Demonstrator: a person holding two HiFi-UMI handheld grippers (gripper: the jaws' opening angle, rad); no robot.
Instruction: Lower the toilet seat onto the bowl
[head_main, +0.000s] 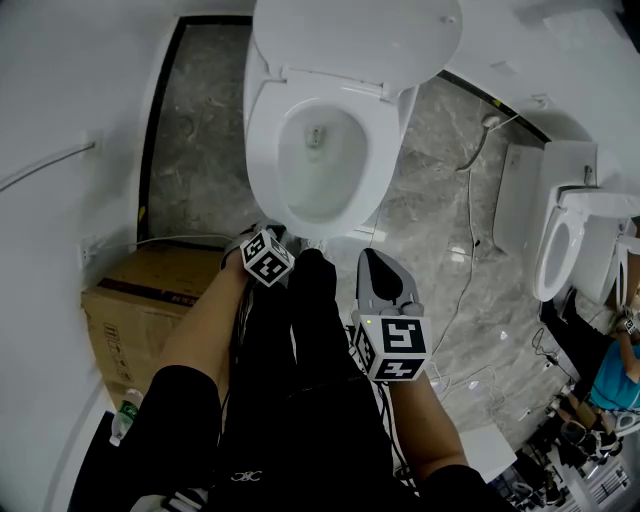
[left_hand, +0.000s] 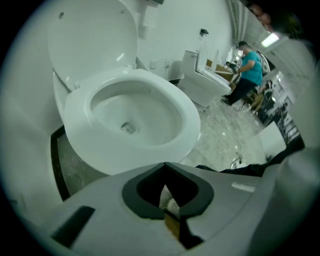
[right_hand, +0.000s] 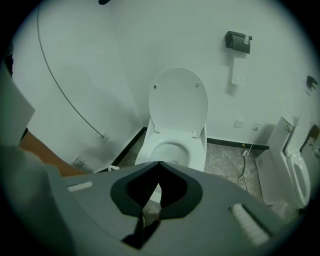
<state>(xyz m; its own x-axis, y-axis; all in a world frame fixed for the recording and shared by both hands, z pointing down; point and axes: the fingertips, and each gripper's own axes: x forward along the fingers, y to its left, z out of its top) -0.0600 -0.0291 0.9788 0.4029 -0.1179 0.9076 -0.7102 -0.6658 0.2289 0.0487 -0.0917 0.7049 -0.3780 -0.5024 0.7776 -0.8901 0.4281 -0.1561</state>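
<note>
The white toilet seat (head_main: 263, 150) lies flat on the bowl, and the lid (head_main: 355, 35) stands upright behind it. My left gripper (head_main: 268, 233) hovers just short of the bowl's front rim, shut with nothing in it. In the left gripper view the seat (left_hand: 186, 119) fills the middle, close ahead of the shut jaws (left_hand: 165, 164). My right gripper (head_main: 374, 262) is held further back over the floor, also shut and holding nothing. The right gripper view shows the whole toilet, with its seat (right_hand: 199, 149) down and lid (right_hand: 178, 102) raised, some way beyond the jaws (right_hand: 159, 162).
A cardboard box (head_main: 140, 310) stands on the left by the wall, with a bottle (head_main: 125, 415) beside it. A second toilet (head_main: 575, 240) stands to the right, and cables (head_main: 470, 230) trail over the marble floor. A person in a teal shirt (left_hand: 247, 65) is at the far right.
</note>
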